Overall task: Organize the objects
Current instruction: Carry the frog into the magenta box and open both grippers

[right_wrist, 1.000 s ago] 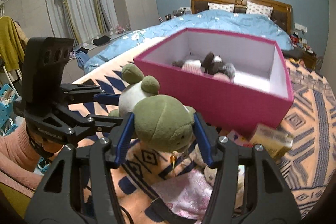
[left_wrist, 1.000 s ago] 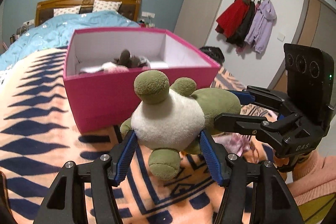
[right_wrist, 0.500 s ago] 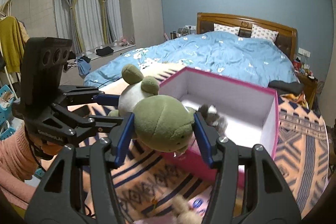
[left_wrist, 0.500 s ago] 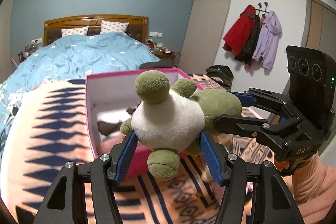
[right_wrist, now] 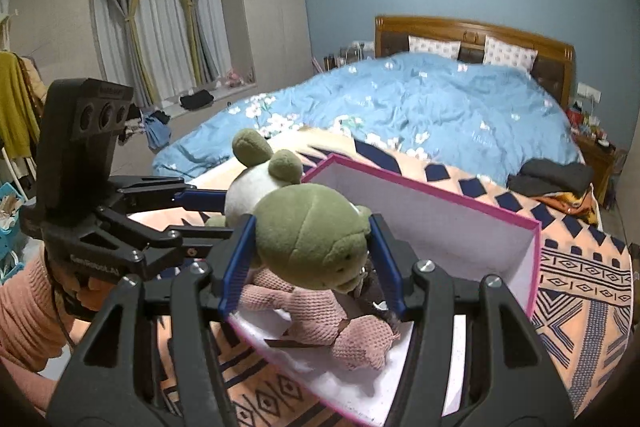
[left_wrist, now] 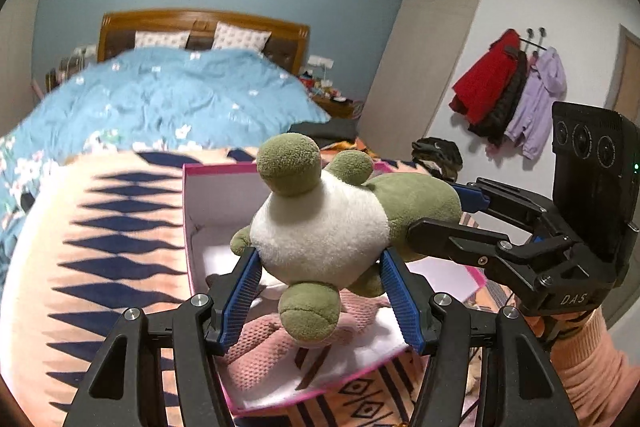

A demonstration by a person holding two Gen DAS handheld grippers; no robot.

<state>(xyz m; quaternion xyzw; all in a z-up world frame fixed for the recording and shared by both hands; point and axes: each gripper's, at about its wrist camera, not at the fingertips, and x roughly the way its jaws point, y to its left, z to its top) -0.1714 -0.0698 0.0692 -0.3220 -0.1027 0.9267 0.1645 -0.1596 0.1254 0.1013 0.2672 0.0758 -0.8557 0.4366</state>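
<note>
A green and white plush frog (left_wrist: 320,227) hangs above the open pink box (left_wrist: 186,211). My left gripper (left_wrist: 320,301) is shut on its white body. My right gripper (right_wrist: 310,263) is shut on its green head (right_wrist: 308,243); it also shows in the left wrist view (left_wrist: 456,219). The left gripper shows in the right wrist view (right_wrist: 200,215). In the pink box (right_wrist: 532,259) lie a pink knitted toy (right_wrist: 316,311) and a dark plush partly hidden behind the frog.
The box stands on a peach and navy patterned blanket (left_wrist: 100,267). Behind it is a bed with a blue duvet (right_wrist: 420,103). Dark folded clothes (right_wrist: 552,177) lie at the bed's right edge. Coats (left_wrist: 508,87) hang on the right wall.
Both grippers have lifted the frog and carried it from in front of the box to above its open inside. The grip on the frog is unchanged.
</note>
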